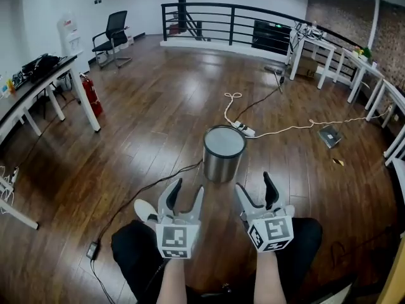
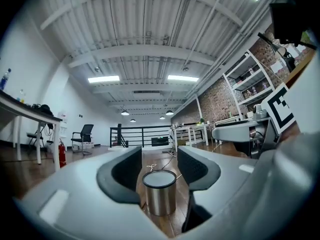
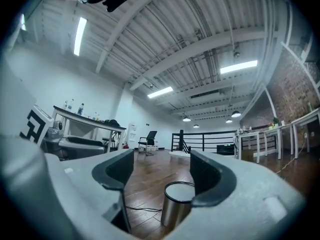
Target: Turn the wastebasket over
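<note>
Wastebasket (image 1: 223, 152) stands on floor (image 1: 158, 106); left gripper (image 1: 188, 187) and right gripper (image 1: 253, 182) fingers spread, empty.

left gripper (image 1: 187, 189), right gripper (image 1: 254, 182): grey, black-lined jaws | marker cubes (image 1: 177, 240): black-white | trousers (image 1: 136, 252): black

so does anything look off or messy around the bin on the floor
The wastebasket stands straight with nothing spilled. The mess is around it: a white cord and power strip lie loose on the floor just behind it, a black cable snakes toward its left side, and a flat dark object and small scrap lie farther right.
</note>
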`<state>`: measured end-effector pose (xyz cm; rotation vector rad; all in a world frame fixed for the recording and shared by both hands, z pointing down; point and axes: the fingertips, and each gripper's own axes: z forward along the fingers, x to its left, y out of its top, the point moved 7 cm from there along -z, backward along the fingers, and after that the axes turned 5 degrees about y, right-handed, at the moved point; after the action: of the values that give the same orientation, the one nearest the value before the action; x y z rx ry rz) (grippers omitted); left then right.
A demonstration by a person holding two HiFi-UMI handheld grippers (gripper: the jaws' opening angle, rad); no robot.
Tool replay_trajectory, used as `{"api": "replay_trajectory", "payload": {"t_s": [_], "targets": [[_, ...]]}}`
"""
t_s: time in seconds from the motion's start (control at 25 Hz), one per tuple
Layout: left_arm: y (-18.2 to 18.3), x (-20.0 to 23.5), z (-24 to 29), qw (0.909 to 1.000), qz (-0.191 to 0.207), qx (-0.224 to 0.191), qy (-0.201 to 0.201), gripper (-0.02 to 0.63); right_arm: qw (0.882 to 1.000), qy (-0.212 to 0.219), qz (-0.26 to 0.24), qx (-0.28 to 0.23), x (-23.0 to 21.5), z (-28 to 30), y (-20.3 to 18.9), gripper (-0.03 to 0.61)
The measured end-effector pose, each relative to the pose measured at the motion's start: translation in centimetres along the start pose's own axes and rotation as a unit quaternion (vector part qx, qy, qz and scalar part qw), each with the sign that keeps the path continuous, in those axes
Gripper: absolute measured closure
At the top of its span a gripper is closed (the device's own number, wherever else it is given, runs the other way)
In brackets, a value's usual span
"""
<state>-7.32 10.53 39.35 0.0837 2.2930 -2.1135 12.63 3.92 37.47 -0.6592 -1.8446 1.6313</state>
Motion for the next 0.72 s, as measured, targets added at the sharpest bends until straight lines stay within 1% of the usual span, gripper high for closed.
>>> {"api": "replay_trajectory", "payload": {"t_s": [0.16,0.24,0.36,0.44,0.6,0.72], "targets": [[0.5,-2.7,-2.4,0.9998,-0.001,0.007,0.018,0.311,1.0,0.004,-0.005,0.01,-1.1,-2.7,0.4,0.247],[0.9,-3.8,-3.3,0.9994,-0.007,0.003,0.033,0.301,1.0,0.008,-0.003,0.015,-1.8,-3.8,0.3,0.247],[1.7,-4.7,-4.8,0.998,-0.016,-0.005,0.061,0.298,1.0,0.023,-0.002,0.019,-2.0,-5.3,0.1,0.247],[2.1,-5.1,-5.7,0.9972,-0.018,-0.01,0.072,0.299,0.999,0.031,-0.004,0.018,-1.8,-6.2,0.1,0.247],[2.0,-6.5,-7.6,0.9966,-0.017,-0.001,0.08,0.298,0.999,0.033,0.0,0.024,-2.3,-7.6,0.2,0.247],[1.7,-6.5,-8.3,0.9966,-0.013,0.005,0.081,0.299,0.999,0.033,0.009,0.025,-2.1,-7.8,0.1,0.247]]}}
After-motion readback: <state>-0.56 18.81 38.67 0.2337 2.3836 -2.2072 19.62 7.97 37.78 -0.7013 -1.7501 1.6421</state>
